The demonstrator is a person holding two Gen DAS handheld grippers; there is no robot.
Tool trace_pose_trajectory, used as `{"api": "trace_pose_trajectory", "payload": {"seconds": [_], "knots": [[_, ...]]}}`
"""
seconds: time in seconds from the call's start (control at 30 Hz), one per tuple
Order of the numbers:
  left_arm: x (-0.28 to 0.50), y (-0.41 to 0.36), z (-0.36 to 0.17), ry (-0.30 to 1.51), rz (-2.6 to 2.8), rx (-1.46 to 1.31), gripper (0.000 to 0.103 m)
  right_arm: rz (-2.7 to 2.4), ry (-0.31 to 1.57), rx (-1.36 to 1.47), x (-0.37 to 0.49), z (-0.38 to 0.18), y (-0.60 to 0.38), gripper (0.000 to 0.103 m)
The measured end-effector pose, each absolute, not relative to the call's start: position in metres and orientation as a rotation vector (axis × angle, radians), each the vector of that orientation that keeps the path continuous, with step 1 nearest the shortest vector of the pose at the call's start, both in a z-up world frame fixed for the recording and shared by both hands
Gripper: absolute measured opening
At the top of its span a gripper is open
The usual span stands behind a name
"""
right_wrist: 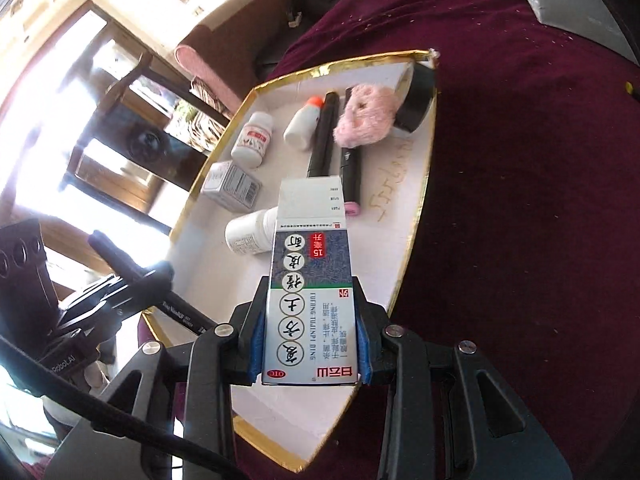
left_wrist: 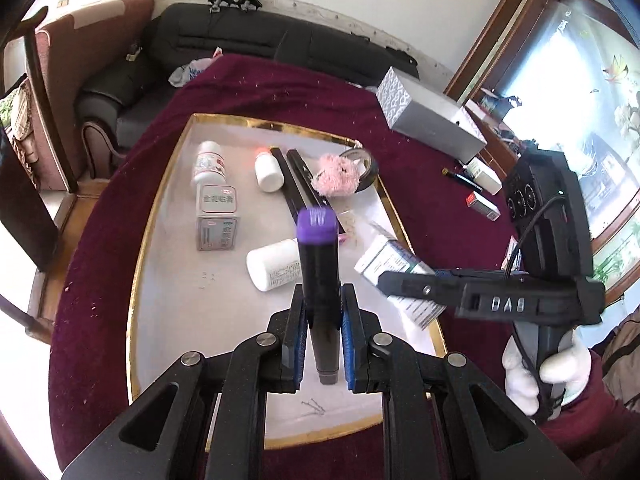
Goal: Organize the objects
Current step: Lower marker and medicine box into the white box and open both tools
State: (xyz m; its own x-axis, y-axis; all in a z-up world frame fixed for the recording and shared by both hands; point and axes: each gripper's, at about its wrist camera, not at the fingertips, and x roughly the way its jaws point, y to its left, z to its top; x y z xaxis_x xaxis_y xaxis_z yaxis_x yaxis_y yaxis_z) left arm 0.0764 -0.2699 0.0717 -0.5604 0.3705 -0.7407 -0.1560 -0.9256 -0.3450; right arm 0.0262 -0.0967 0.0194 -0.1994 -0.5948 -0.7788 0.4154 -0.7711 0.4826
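Bottles [left_wrist: 271, 264], boxes [left_wrist: 218, 220], markers [right_wrist: 323, 136] in tray [left_wrist: 160, 184] on tablecloth [left_wrist: 248, 92].

The left tongs [left_wrist: 324, 312] are built of matte black plastic: two angular linkage arms with triangular cut-outs, joined by round silver screws [left_wrist: 267, 339], ending in flat fingers lined with ribbed blue pads [left_wrist: 349, 344]. The right tongs [right_wrist: 310, 332] match them in every part (same silver pivots, same blue lining). Seen from the left wrist, the right unit's black body bears raised letters reading "DAS" [left_wrist: 507, 304], and a thin black cable [left_wrist: 532, 224] loops above those letters. Below the letters, a white glove [left_wrist: 524, 376] covers the hand on the grey handle, beside a dark red sleeve [left_wrist: 592, 412].
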Motion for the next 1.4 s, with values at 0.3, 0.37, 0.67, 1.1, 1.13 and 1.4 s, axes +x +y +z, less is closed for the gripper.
{"api": "trace_pose_trajectory", "payload": {"seconds": [0.3,0.37,0.67,1.1,1.13,1.4], "knots": [[0.034,-0.256,0.043,-0.259,2.493,-1.433,0.014,-2.050,-0.104,1.422,0.026,0.012,-0.115,0.033],[0.030,-0.251,0.037,-0.248,2.458,-1.460,0.014,-2.056,-0.096,1.416,0.029,0.013,-0.114,0.033],[0.011,-0.244,0.021,-0.219,2.475,-1.568,0.014,-2.087,-0.057,1.399,0.028,0.016,-0.114,0.033],[0.035,-0.269,0.057,-0.251,2.714,-1.383,0.044,-2.093,-0.002,1.404,0.030,0.015,-0.125,0.038],[0.036,-0.270,0.059,-0.261,2.725,-1.371,0.046,-2.088,-0.003,1.404,0.029,0.015,-0.129,0.043],[0.054,-0.272,0.078,-0.222,2.838,-1.292,0.055,-2.108,0.013,1.356,0.040,0.026,-0.126,0.050]]}}
